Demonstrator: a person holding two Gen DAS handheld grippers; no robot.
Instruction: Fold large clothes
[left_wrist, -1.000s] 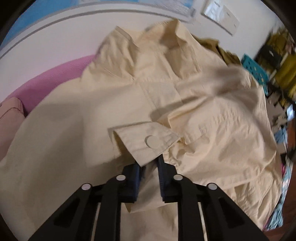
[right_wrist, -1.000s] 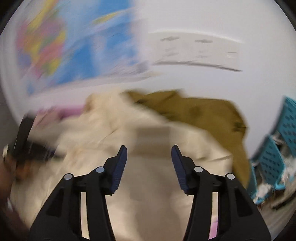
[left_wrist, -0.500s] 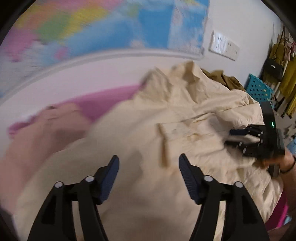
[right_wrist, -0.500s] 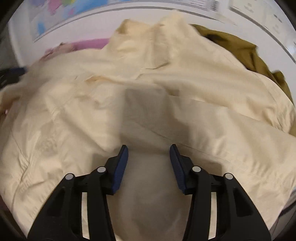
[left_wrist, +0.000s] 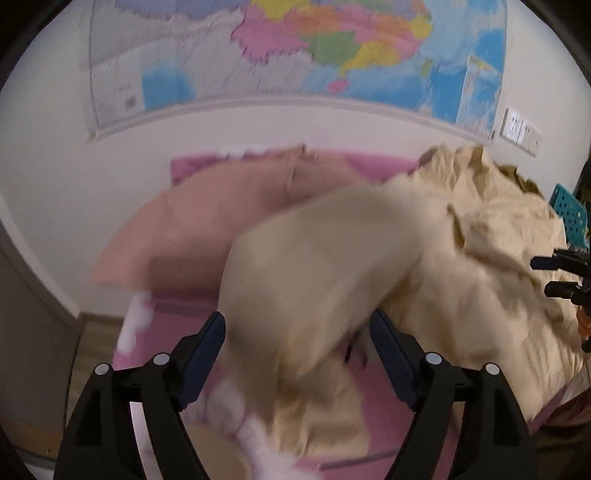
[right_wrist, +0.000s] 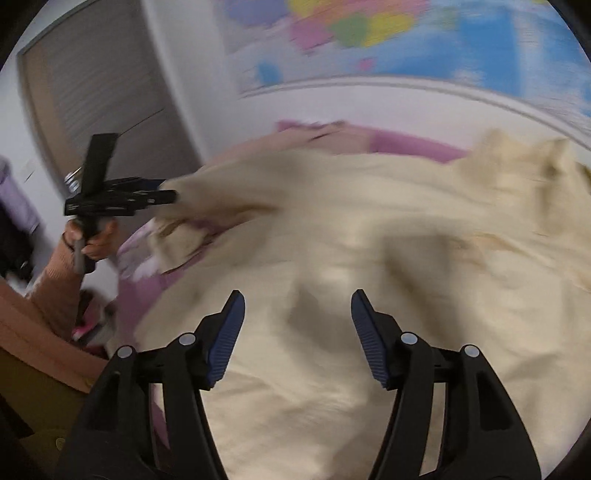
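Observation:
A large cream shirt (left_wrist: 424, 280) lies spread and rumpled on a pink bed cover (left_wrist: 177, 306). My left gripper (left_wrist: 297, 319) hangs over the shirt's left side. Its jaws are opening, and blurred cream cloth shows between the fingers without the pads pressing on it. From the right wrist view, the left gripper (right_wrist: 162, 195) sits at the end of a stretched-out sleeve (right_wrist: 207, 206), held by a hand (right_wrist: 92, 240). My right gripper (right_wrist: 298, 298) hovers over the shirt's body (right_wrist: 369, 332). Its jaws are opening with nothing pinched. It also shows at the far right as the right gripper (left_wrist: 554, 275).
A pinkish pillow (left_wrist: 207, 229) lies at the head of the bed against a white wall with a coloured map (left_wrist: 295, 48). An olive garment (left_wrist: 524, 182) and a teal basket (left_wrist: 569, 214) sit behind the shirt. A grey door (right_wrist: 92, 96) stands at the left.
My left gripper let go of the cuff it pinched, opened wide and swung left to the shirt's edge. My right gripper came down over the shirt, swung left and opened wider.

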